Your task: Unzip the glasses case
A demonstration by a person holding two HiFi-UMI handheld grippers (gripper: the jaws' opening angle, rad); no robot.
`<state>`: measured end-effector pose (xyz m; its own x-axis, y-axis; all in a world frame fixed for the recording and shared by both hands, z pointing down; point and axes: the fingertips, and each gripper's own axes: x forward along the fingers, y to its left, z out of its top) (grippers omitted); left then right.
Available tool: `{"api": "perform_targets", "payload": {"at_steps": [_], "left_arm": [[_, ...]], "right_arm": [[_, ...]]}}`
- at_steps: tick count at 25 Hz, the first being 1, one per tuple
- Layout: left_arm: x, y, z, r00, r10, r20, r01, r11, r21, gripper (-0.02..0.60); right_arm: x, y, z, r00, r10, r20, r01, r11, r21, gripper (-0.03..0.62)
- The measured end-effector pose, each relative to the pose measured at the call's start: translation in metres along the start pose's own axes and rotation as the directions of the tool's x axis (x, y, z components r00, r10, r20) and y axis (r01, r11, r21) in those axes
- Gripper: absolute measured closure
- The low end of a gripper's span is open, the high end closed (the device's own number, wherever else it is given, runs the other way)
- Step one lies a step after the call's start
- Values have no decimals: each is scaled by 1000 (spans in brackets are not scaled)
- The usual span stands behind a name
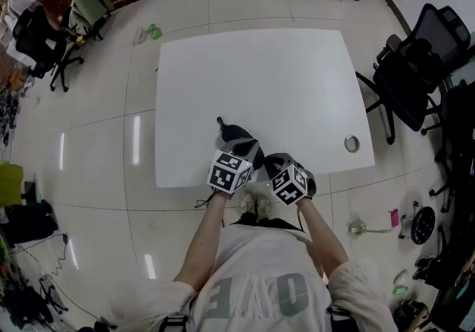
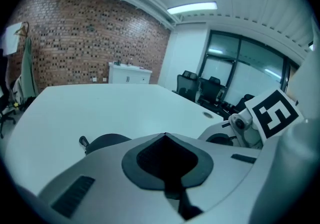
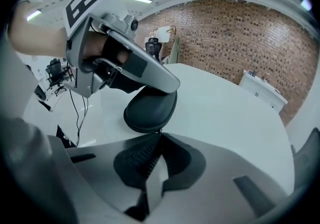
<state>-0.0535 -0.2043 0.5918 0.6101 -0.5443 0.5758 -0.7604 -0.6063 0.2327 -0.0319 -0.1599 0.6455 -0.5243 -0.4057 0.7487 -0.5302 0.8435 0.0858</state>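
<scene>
Right tool: clenching, tips sitting at the near edge of the case.
Left tool: clenching on nothing, hovering over case.
Case: lying near front edge of surface, just ahead of both tools, long axis running away leftward.

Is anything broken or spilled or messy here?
Nothing looks broken or spilled. On the white table lie a black glasses case and a small ring. The floor is messy, though: loose bits lie about, like a green thing beyond the table and a pink one at the right.
</scene>
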Motion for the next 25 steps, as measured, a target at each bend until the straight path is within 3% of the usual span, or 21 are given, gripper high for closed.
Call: {"api": "perform_targets", "payload": {"at_steps": [6,17,22,25], "left_arm": [[0,-1,2,1000,-24,7,24,999,-37,580],[-2,1,3,999,-31,22,32,997,-74,580],[-1,0,3,999,-44,18,45,997,-70,580],[-3,5,6,999,-26,30,30,993,-116,580]], "right_arm": [[7,-13,6,996,87,-9,-87,984,-156,592],[35,-38,39,992,124,-25,-126,944,-306,592],[50,-43,55,986,164,-17,-160,931,-327,592],[49,-47,56,992,127,2,-121,950,-287,592]]}}
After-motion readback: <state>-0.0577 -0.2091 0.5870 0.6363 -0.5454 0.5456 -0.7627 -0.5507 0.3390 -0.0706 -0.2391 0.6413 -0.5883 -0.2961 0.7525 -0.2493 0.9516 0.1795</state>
